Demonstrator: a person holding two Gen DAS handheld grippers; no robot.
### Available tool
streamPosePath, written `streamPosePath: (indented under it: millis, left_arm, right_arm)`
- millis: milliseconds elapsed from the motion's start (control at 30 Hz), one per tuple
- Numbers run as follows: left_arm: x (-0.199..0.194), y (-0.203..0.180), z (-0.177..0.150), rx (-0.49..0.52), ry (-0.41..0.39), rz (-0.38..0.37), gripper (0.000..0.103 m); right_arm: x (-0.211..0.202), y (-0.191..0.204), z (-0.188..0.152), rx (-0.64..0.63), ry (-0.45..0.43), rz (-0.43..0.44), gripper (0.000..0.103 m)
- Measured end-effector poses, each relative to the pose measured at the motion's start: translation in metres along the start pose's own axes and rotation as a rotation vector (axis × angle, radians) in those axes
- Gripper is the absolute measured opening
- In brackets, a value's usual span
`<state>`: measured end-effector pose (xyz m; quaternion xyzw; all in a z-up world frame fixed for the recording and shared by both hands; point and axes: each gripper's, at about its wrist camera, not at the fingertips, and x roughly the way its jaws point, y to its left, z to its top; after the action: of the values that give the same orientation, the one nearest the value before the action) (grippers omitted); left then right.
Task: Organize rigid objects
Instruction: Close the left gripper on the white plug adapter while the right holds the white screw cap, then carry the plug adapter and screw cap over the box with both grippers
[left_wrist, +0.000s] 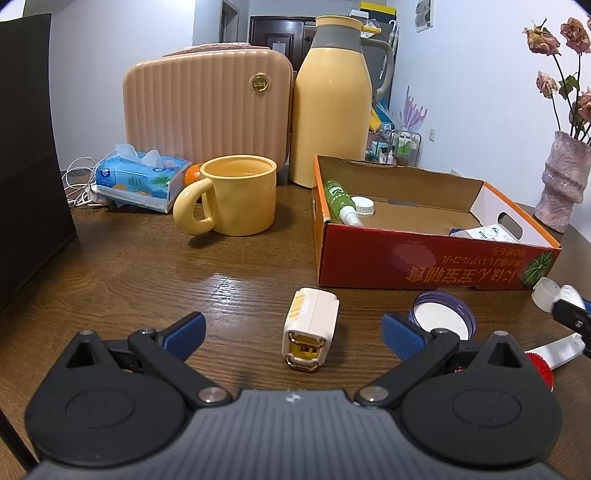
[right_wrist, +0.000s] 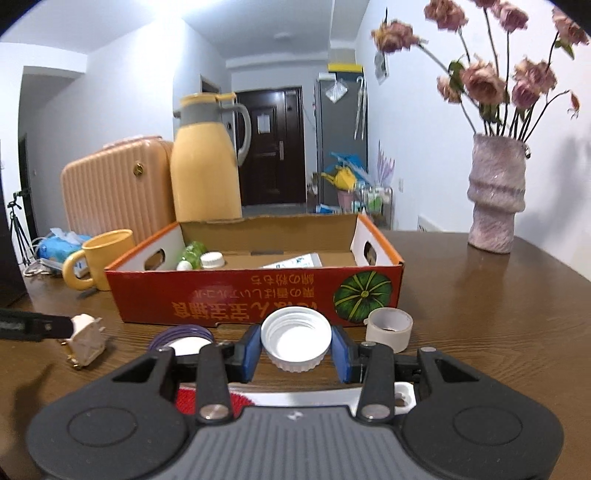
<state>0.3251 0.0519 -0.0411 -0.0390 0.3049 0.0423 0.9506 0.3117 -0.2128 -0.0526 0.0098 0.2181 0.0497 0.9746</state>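
Note:
My left gripper is open just above the wooden table, its blue pads either side of a white and yellow plug adapter, not touching it. The adapter also shows in the right wrist view. My right gripper is shut on a white ribbed bottle cap, held above the table in front of the red cardboard box. The box holds a green bottle, a white cap and a white packet. A purple-rimmed lid lies by the box.
A tape roll sits right of the held cap. A red and white brush lies under my right gripper. A yellow mug, tissue pack, pink case, yellow thermos and flower vase stand around the table.

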Motion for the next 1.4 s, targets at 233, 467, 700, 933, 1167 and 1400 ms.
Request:
streamPosePath:
  millis: [233,467,700,933,1167,1400]
  left_arm:
    - [0.015,-0.006,-0.004,0.037,0.014,0.025,0.103]
    - [0.046,-0.010,-0.006,0.082,0.042,0.073,0.103]
    - [0.064,-0.008,-0.004,0.076,0.085,0.038,0.084]
    - [0.062,-0.008,-0.004,0.076,0.078,-0.004,0.047]
    - [0.059,-0.010,-0.005,0.081,0.072,-0.023,0.032]
    - [0.054,-0.009,-0.005,0.074,0.066,-0.014,0.032]
  right_arm:
    - [-0.017,-0.004,-0.003,0.012,-0.040,0.015,0.039]
    - [-0.017,-0.001,-0.005,0.008,-0.046,0.025,0.040]
    - [-0.017,-0.001,-0.005,0.007,-0.044,0.023,0.039]
    - [-0.015,0.001,-0.006,0.001,-0.040,0.018,0.039]
    - [-0.015,0.002,-0.007,-0.004,-0.041,0.015,0.039]
    - [-0.015,0.003,-0.009,-0.020,-0.052,0.008,0.039]
